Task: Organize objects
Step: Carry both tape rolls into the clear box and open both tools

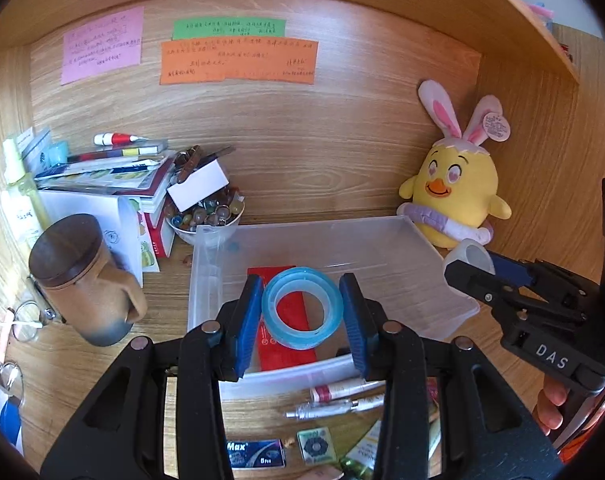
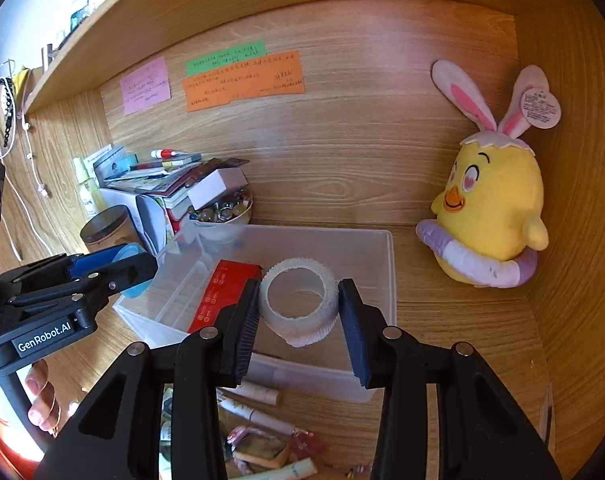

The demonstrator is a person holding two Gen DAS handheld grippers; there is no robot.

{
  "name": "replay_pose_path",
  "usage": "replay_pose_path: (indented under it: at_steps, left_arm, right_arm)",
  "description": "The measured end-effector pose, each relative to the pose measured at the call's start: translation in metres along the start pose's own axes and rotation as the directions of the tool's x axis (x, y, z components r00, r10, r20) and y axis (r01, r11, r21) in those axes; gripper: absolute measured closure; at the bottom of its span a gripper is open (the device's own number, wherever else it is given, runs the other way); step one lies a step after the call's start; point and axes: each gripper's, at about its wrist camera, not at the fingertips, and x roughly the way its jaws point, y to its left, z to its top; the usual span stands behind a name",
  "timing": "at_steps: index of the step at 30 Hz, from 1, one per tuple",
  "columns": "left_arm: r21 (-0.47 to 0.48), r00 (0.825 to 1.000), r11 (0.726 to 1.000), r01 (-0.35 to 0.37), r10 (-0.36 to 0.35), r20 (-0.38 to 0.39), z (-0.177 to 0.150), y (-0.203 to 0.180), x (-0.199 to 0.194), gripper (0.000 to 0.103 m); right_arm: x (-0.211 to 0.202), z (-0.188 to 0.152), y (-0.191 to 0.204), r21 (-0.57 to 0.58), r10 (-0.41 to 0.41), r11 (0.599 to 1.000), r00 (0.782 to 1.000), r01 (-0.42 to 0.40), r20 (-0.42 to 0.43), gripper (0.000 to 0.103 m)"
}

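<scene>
My left gripper [image 1: 301, 312] is shut on a blue tape roll [image 1: 301, 308] and holds it over the clear plastic bin [image 1: 438, 256]. A red flat packet [image 1: 288, 344] lies in the bin below it. My right gripper [image 2: 299, 312] is shut on a white ribbed tape roll [image 2: 299, 304] above the same bin [image 2: 390, 280], with the red packet [image 2: 222, 292] to its left. The right gripper [image 1: 476, 270] shows at the right of the left wrist view. The left gripper [image 2: 136, 272] shows at the left of the right wrist view.
A yellow plush chick [image 1: 454, 196] sits at the back right. A bowl of marbles [image 1: 206, 216], stacked books [image 1: 114, 176] and a brown lidded mug [image 1: 82, 276] stand left of the bin. Tubes and small packets [image 1: 342, 396] lie in front of it.
</scene>
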Motion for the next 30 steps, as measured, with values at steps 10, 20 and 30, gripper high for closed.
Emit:
replay_pose_path:
  at_steps: [10,20,30]
  left_arm:
    - [-0.02,0.989,0.999,0.038,-0.041,-0.144,0.003,0.001,0.051,0.064]
    - [0.015,0.977,1.0,0.027,-0.024,-0.212,-0.001,0.0,0.076,0.064]
    - [0.014,0.965,0.999,0.034,-0.029,-0.26,-0.003,0.004,0.09,0.064]
  right_arm:
    - [0.038,0.002,-0.005,-0.028,-0.003,1.0,0.996,0.001,-0.089,0.067]
    - [0.067,-0.006,-0.011,-0.03,0.018,0.999,0.983,-0.024,-0.184,0.067]
    - [0.08,-0.012,-0.003,-0.056,0.012,0.998,0.976,-0.025,-0.219,0.067]
